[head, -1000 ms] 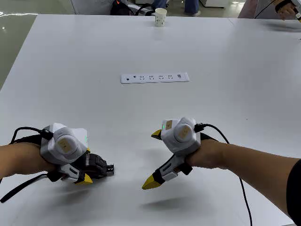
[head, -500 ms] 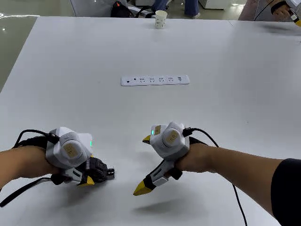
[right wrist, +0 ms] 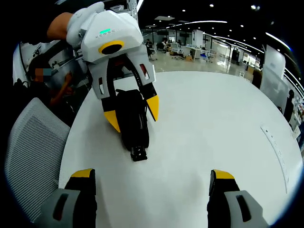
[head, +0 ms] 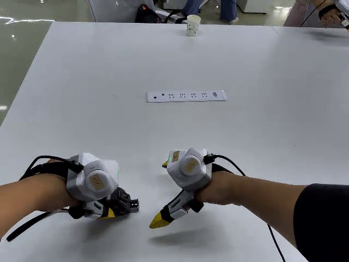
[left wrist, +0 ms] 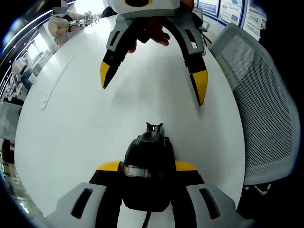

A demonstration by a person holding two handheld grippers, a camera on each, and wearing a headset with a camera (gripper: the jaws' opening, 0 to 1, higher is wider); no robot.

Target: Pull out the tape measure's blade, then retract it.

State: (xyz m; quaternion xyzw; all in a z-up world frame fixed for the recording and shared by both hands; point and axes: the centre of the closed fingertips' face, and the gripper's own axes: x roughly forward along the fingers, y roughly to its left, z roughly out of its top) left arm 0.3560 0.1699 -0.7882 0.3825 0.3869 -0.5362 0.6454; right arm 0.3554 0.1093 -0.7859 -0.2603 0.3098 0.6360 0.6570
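A black tape measure (head: pixel 124 203) is clamped in my left gripper (head: pixel 112 210), low over the white table's near left part. In the left gripper view the tape measure (left wrist: pixel 147 166) sits between the yellow-tipped jaws of the left gripper (left wrist: pixel 147 167), with its blade hook (left wrist: pixel 153 127) pointing forward and no blade drawn out. My right gripper (head: pixel 162 191) stands open just right of it, nothing between its jaws. The right gripper view shows the right gripper (right wrist: pixel 152 174) wide open, facing the tape measure (right wrist: pixel 132 121) and its hook (right wrist: pixel 138 153).
A white power strip (head: pixel 186 96) lies mid-table and a paper cup (head: pixel 193 25) stands at the far edge. The white table (head: pixel 262 136) spreads wide around both grippers. A grey mesh chair (left wrist: pixel 259 99) is behind the near edge.
My right gripper has moved left, closer to the tape measure's hook end. The left gripper has edged slightly right, still holding the tape measure.
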